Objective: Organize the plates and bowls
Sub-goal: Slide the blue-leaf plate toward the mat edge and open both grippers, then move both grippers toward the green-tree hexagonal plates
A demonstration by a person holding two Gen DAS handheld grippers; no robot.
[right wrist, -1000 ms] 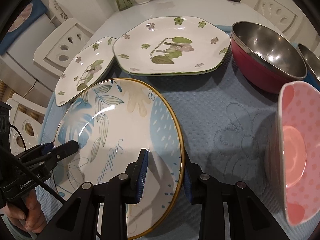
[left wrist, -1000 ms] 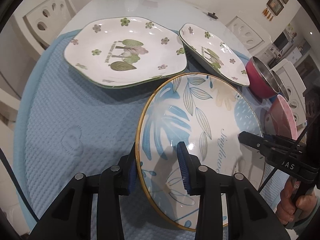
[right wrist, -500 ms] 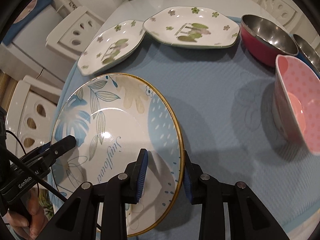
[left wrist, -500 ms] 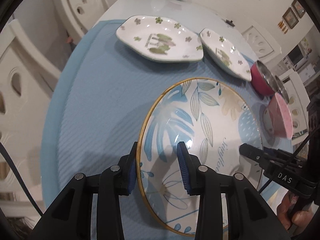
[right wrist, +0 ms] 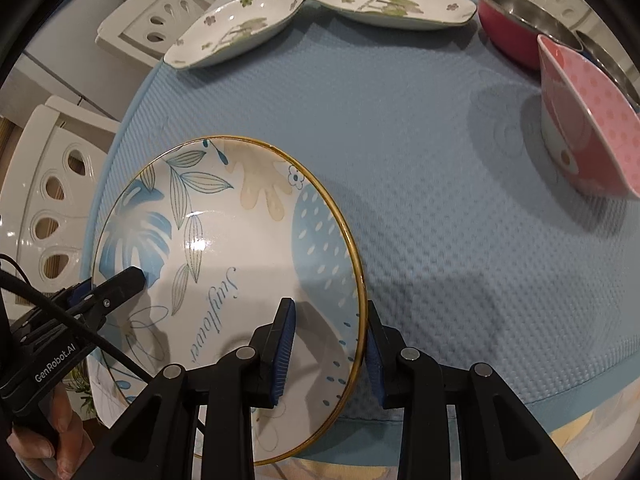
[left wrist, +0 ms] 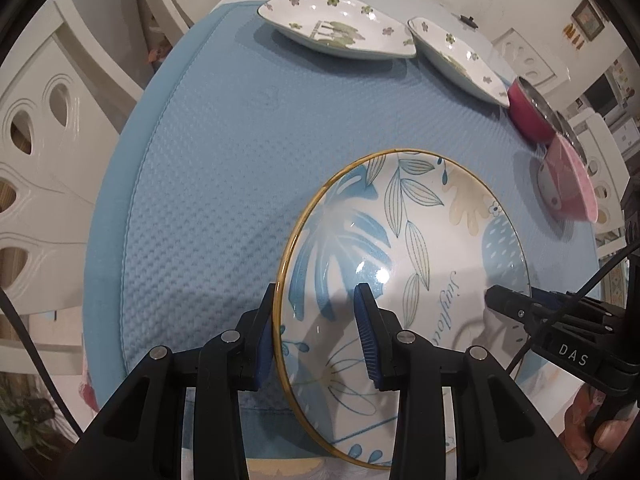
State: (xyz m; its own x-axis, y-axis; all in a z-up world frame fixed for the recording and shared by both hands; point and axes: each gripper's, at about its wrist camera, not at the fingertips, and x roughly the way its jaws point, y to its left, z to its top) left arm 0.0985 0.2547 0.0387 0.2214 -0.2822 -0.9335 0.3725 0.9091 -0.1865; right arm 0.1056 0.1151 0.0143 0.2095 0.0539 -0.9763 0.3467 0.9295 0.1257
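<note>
A round blue-leaf plate with a gold rim (left wrist: 408,248) (right wrist: 240,240) is held up above the blue mat by both grippers. My left gripper (left wrist: 316,332) is shut on its left rim. My right gripper (right wrist: 328,344) is shut on its right rim. Each gripper shows in the other's view, the right one (left wrist: 500,300) and the left one (right wrist: 132,276). Two white flower-print plates (left wrist: 336,36) (left wrist: 456,60) lie at the far edge of the mat, also in the right wrist view (right wrist: 388,4) (right wrist: 236,32).
A pink dotted bowl (right wrist: 588,120) (left wrist: 568,184) stands on the mat's right side. A red steel-lined bowl (right wrist: 520,24) (left wrist: 528,112) sits behind it, another steel bowl (right wrist: 608,64) beside it. White chairs (left wrist: 52,120) (right wrist: 52,200) ring the table. The blue mat (right wrist: 420,140) covers the tabletop.
Both grippers have lifted the blue-leaf plate higher and drawn it back toward the near table edge. The other dishes look smaller and farther away and have not moved.
</note>
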